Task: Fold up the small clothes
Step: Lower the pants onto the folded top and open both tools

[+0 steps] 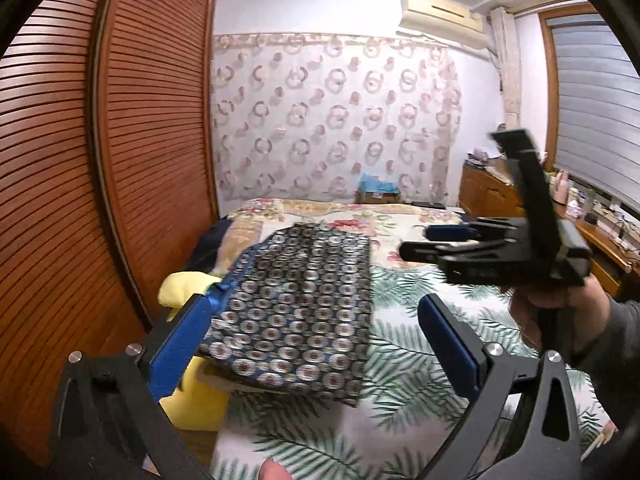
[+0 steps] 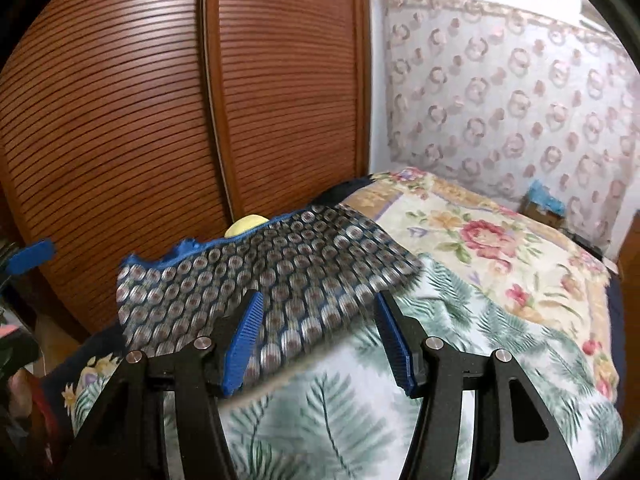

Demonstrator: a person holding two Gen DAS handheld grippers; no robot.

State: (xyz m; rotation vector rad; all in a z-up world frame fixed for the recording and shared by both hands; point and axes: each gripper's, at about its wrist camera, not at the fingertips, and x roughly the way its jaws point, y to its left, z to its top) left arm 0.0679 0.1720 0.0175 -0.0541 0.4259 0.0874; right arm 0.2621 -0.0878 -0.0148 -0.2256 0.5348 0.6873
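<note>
Black gripper [image 1: 312, 344], blue pads [image 1: 180, 344], grey sleeve [image 1: 616, 332].

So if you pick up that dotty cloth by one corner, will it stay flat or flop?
The dotty cloth would probably flop: its edge drapes over the yellow thing beneath. It looks thin, so likely light. Folded in layers, it would probably fall open.
</note>
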